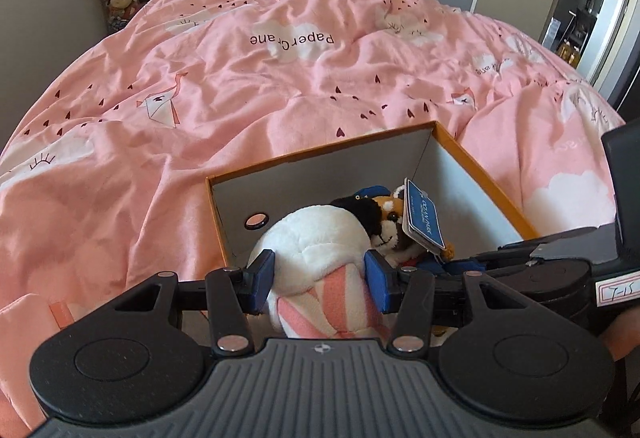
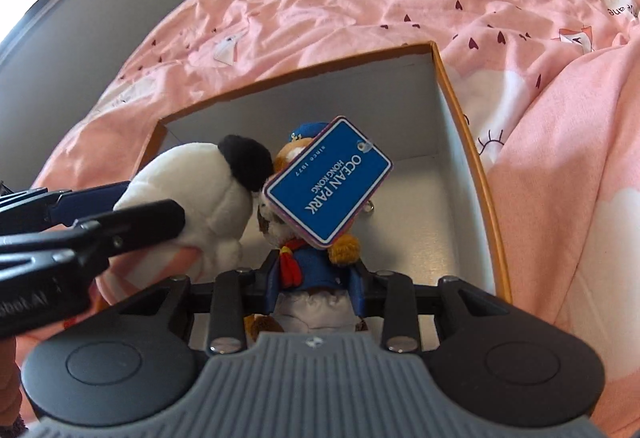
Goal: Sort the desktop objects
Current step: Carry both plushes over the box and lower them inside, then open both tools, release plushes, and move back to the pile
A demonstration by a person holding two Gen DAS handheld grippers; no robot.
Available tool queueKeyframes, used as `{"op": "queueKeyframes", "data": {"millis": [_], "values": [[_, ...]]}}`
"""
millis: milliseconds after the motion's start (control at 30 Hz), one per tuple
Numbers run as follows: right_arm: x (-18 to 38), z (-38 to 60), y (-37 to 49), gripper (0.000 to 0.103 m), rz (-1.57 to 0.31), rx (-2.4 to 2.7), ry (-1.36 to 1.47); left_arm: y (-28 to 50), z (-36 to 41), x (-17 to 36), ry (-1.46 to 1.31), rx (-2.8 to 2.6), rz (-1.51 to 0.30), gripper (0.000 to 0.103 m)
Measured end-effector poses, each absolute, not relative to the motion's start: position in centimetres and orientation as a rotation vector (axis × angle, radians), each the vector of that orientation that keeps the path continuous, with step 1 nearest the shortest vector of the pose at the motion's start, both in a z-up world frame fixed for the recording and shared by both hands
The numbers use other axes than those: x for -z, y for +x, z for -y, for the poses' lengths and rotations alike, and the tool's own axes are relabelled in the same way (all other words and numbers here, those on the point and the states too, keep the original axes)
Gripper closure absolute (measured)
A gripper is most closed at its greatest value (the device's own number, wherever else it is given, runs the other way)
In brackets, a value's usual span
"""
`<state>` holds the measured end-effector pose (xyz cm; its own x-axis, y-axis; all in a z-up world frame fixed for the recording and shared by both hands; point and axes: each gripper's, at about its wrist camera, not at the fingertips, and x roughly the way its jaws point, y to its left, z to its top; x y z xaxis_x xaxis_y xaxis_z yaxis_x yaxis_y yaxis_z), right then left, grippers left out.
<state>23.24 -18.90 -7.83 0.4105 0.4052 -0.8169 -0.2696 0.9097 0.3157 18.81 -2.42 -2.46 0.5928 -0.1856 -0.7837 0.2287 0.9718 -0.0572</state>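
Blue pads closed on both plush toys, over the open box.

Your left gripper (image 1: 319,280) squeezes the white plush (image 1: 316,242) across its body; its long axis runs up the frame, black ear toward the far wall of the box. Your right gripper (image 2: 316,288) clamps the sailor plush (image 2: 310,266) at the waist, head and blue tag (image 2: 329,182) pointing away. The cardboard box (image 2: 460,110) lies just below both on the pink duvet (image 1: 200,86); the two toys nearly touch.
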Motion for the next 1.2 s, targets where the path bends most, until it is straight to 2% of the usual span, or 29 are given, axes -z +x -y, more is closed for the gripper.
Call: {"op": "queueKeyframes", "data": {"millis": [367, 600, 700, 900, 1067, 1200], "values": [[9.7, 17.9, 24.7, 0.066, -1.097, -0.422, 0.072, 20.7, 3.1, 4.4, 0.157, 0.254, -0.956, 0.047], [9.9, 17.8, 24.7, 0.065, -1.114, -0.455, 0.021, 21.5, 3.3, 4.5, 0.185, 0.283, -0.971, 0.042], [9.8, 17.6, 24.5, 0.054, -1.119, -0.500, 0.021, 21.7, 2.9, 4.6, 0.154, 0.289, -0.985, 0.041], [9.6, 17.5, 24.4, 0.054, -1.118, -0.501, 0.024, 21.5, 1.1, 3.5, 0.000, 0.307, -0.986, 0.041], [9.8, 17.5, 24.6, 0.054, -1.115, -0.526, 0.056, 19.7, -1.3, 0.7, -0.123, 0.295, -0.897, 0.041], [10.4, 17.3, 25.1, 0.060, -1.106, -0.578, 0.106, 18.4, -3.5, -0.9, -0.170, 0.246, -0.858, 0.040]]}}
